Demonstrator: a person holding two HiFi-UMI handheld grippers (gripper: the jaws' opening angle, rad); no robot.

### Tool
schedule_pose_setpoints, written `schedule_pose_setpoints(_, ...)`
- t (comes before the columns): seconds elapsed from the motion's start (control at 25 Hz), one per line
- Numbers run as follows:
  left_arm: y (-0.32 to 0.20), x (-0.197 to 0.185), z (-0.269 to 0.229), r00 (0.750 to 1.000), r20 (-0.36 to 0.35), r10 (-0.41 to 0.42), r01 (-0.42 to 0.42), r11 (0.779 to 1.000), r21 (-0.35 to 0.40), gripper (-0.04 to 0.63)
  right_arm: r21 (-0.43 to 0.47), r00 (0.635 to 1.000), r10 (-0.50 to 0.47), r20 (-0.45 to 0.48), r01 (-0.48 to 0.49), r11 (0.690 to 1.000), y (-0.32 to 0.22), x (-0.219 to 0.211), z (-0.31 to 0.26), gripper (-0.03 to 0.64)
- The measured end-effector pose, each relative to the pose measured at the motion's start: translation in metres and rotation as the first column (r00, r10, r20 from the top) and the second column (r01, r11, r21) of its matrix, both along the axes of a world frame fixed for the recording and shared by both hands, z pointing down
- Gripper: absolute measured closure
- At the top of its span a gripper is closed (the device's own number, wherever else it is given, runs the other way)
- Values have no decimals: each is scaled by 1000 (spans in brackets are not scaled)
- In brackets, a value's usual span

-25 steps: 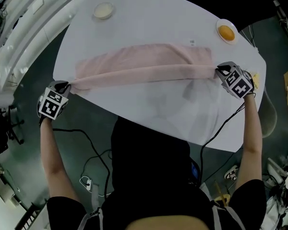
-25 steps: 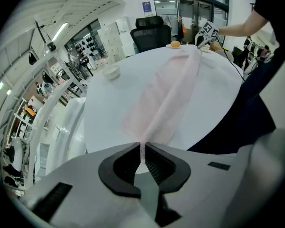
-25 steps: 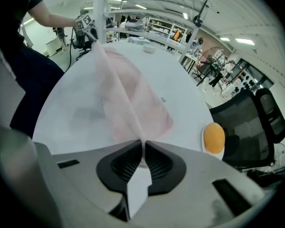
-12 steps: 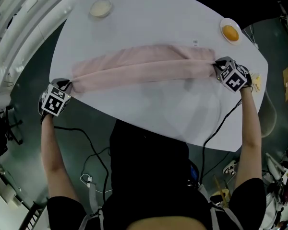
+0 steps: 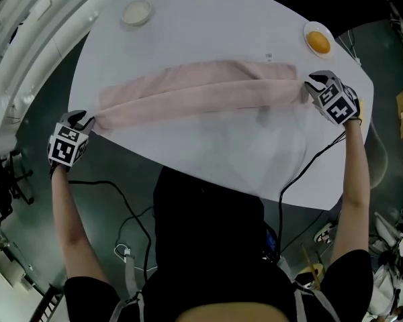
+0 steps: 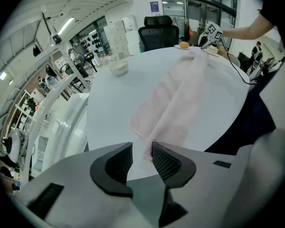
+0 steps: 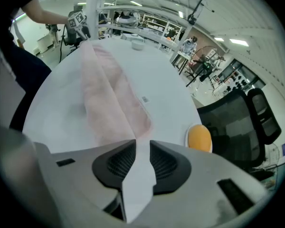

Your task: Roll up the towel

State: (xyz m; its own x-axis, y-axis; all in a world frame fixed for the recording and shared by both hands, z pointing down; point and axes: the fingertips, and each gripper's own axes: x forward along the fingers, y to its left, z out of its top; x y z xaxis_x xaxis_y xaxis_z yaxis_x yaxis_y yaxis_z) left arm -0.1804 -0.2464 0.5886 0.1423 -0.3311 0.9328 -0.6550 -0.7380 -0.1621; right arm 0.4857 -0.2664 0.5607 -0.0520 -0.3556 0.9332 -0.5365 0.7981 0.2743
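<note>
Between the two grippers, stretched right across the tabletop [image 5: 221,156], the pink towel [image 5: 201,92] now lies on its own, and that's the news. A second ago each end was pinched and the near long edge was being carried over the rest. Now both sets of jaws have just been opening and the cloth has been let go.

Look at the left gripper [image 6: 141,148]. Its jaws stand apart, and only the frayed tip of the towel's end pokes into the gap, close to one pad but not squeezed by either. It has also slid outward, off past the tabletop's rim.

Over to the right gripper [image 7: 142,146]. Its jaws are spread too, with nothing between them but bare white tabletop. The towel's other end sits just ahead of it and slightly to one side, near but apart.

What does it mean? By the look of it, one turn has been laid down. There is a thicker folded band along the near side, with a flatter strip of cloth showing behind it. So the roll seems started, not finished.

From each gripper the towel runs straight away toward the other. Its ends are close at hand, so a fresh grip on the near edge looks like the likely follow-up.
</note>
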Motion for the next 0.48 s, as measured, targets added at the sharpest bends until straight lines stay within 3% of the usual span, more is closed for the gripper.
schedule_pose_setpoints(0.16,8,-2,-18,999,-18,-40,41,999,32,454,40,1000,-15,-12,15,999,11,9,-20,514)
schedule_pose_setpoints(0.36,4,-7,-54,989,-60,-138,147,972,184,454,58,999,-49,-14,50,997,37,14,-27,515)
schedule_pose_setpoints(0.48,15,-5,-65,992,-44,-122,129,970,206,454,63,997,-77,-19,78,995,53,8,-25,514)
